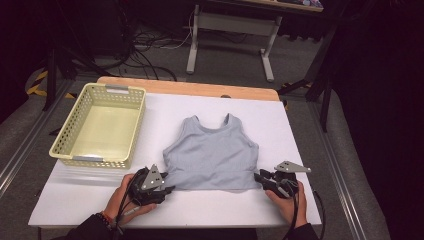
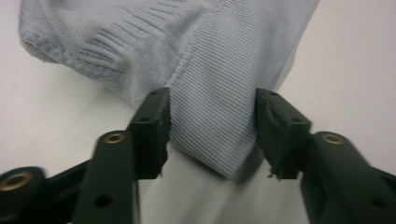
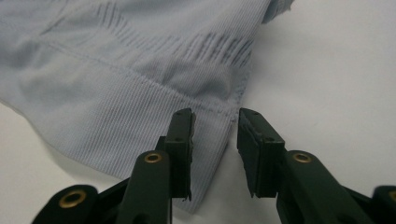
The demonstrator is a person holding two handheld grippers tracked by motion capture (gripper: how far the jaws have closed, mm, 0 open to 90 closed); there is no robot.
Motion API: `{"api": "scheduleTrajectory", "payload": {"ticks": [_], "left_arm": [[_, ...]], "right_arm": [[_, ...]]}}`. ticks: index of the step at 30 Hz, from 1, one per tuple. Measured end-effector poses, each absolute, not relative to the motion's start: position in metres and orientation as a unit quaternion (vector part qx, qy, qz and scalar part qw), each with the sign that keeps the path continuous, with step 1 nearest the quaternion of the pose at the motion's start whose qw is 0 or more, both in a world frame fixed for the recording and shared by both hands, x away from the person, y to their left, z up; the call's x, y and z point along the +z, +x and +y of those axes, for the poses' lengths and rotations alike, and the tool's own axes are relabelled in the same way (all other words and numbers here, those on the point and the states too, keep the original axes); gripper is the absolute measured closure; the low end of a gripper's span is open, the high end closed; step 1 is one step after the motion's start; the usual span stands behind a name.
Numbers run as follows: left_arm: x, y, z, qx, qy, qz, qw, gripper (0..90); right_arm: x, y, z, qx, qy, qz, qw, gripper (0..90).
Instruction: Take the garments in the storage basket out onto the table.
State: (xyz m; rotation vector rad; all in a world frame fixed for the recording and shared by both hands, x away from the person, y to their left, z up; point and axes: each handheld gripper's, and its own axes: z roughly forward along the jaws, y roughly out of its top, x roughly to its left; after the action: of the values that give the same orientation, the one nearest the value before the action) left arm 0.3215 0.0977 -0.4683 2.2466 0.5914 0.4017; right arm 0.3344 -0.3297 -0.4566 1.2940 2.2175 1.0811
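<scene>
A pale grey-blue ribbed tank top (image 1: 212, 150) lies flat on the white table (image 1: 210, 206), straps away from me. My left gripper (image 1: 169, 186) sits at the top's bottom left corner. In the left gripper view that corner (image 2: 210, 70) lies between the black jaws of the left gripper (image 2: 212, 135), which stand apart without pinching it. My right gripper (image 1: 259, 177) is at the bottom right corner. In the right gripper view the hem corner (image 3: 140, 112) reaches into the gap of the right gripper (image 3: 215, 140), whose jaws are apart and not pressing it.
A pale yellow perforated basket (image 1: 65, 135) stands at the table's back left with nothing in it. A wooden strip (image 1: 200, 89) runs along the far edge. Beyond it are desk legs (image 1: 192, 47) and floor cables (image 1: 145, 55).
</scene>
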Motion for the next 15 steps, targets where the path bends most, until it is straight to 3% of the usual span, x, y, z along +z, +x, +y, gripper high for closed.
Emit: {"api": "scheduleTrajectory", "payload": {"ticks": [3,6,7,8,15], "left_arm": [[-0.468,0.323,0.098,0.147,0.881,0.236,0.382,56.3],[-0.468,0.326,0.098,0.139,0.883,0.237,0.381,72.0],[-0.467,0.327,0.098,0.141,0.883,0.239,0.379,72.0],[-0.466,0.328,0.098,0.142,0.883,0.239,0.379,81.5],[-0.445,0.323,0.11,0.156,0.862,0.239,0.419,84.9]], "right_arm": [[-0.457,0.335,-0.33,0.38,0.46,0.784,0.17,66.0],[-0.457,0.334,-0.329,0.379,0.458,0.786,0.166,73.8],[-0.457,0.333,-0.328,0.38,0.456,0.789,0.161,77.8],[-0.456,0.332,-0.325,0.377,0.446,0.796,0.162,82.5],[-0.437,0.322,-0.328,0.4,0.436,0.789,0.163,87.2]]}}
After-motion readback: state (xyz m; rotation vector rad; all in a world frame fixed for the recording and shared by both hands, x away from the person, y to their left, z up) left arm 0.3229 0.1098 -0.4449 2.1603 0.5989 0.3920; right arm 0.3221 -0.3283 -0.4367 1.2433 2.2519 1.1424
